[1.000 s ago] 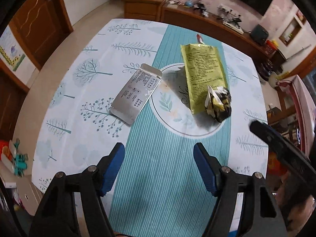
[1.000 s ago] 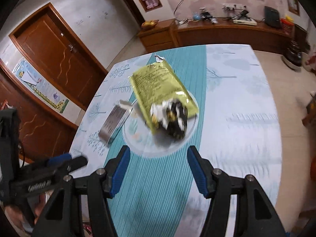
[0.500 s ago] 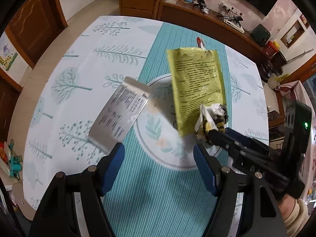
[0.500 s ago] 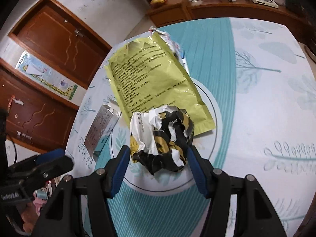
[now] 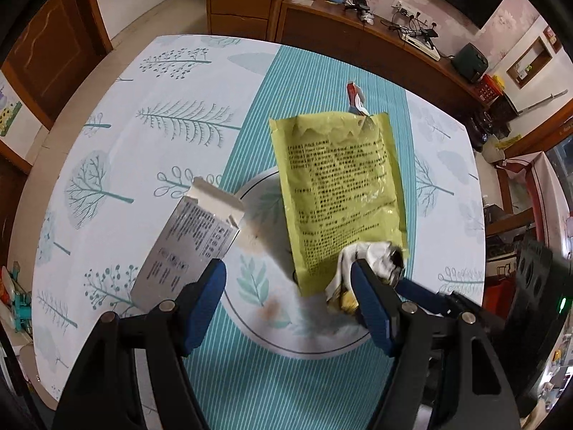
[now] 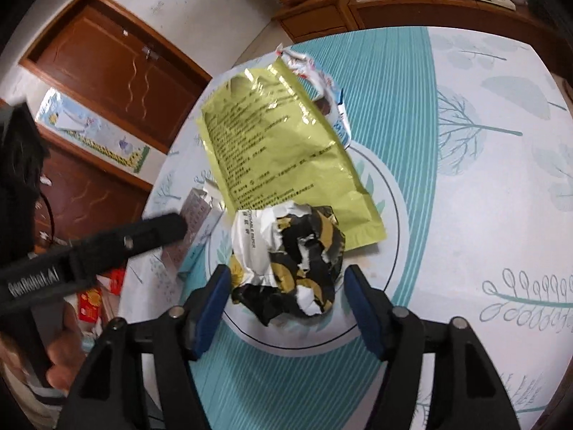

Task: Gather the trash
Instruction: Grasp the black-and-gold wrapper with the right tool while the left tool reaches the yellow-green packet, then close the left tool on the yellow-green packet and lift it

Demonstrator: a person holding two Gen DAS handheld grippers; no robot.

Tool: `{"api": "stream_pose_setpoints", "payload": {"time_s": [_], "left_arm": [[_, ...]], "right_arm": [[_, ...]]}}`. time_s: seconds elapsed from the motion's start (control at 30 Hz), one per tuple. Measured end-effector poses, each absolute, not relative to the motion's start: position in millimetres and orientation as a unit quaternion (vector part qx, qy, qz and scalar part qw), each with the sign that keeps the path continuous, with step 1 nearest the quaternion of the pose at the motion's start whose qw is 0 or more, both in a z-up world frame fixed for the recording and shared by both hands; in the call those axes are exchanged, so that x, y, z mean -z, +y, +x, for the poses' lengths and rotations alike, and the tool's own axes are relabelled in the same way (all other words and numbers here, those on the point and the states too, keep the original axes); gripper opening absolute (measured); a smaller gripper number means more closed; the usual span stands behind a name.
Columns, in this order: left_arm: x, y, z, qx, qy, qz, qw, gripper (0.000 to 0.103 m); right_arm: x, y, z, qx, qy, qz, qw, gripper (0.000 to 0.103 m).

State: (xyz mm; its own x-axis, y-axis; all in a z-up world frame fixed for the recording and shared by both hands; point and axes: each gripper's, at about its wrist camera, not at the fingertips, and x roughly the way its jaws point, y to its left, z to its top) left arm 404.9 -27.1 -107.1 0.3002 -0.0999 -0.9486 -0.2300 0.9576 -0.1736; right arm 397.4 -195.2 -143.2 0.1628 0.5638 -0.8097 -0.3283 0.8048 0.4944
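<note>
A crumpled black, white and yellow wrapper lies on the table between the open jaws of my right gripper; it also shows in the left wrist view. A flat yellow-green packet lies behind it. A small red and white wrapper lies at the packet's far end. A silver box lies at the left, beside the left finger of my left gripper, which is open and empty. The box also shows in the right wrist view.
The table has a white and teal cloth with tree prints. A wooden sideboard with cables and small devices stands behind it. A wooden door is at the left. My right gripper shows at lower right in the left wrist view.
Both grippers have moved forward over the table. My right gripper has closed in until the crumpled wrapper sits between its open jaws. My left gripper has come up beside the silver box.
</note>
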Motion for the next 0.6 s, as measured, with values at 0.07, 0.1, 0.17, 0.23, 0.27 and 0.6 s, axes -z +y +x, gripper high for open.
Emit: {"api": "stream_pose_setpoints", "payload": {"time_s": [0.07, 0.1, 0.17, 0.23, 0.27, 0.6], "left_arm": [[109, -27, 410, -0.039, 0.591, -0.137, 0.794, 0.07], [110, -26, 412, -0.037, 0.591, -0.138, 0.794, 0.07], [112, -25, 417, -0.029, 0.591, -0.141, 0.794, 0.07], [116, -23, 423, -0.019, 0.592, -0.145, 0.793, 0.07], [118, -22, 425, -0.015, 0.592, -0.145, 0.792, 0.07], [141, -9, 457, 0.053, 0.594, -0.182, 0.782, 0.07]], "right_arm": [[144, -189, 395, -0.297, 0.574, 0.088, 0.758, 0.068], [145, -184, 394, -0.297, 0.573, 0.081, 0.759, 0.068], [146, -178, 390, -0.299, 0.571, 0.062, 0.762, 0.068], [148, -170, 388, -0.302, 0.569, 0.042, 0.764, 0.067], [150, -166, 387, -0.305, 0.569, 0.034, 0.763, 0.065], [131, -218, 405, -0.322, 0.544, 0.125, 0.765, 0.035]]}}
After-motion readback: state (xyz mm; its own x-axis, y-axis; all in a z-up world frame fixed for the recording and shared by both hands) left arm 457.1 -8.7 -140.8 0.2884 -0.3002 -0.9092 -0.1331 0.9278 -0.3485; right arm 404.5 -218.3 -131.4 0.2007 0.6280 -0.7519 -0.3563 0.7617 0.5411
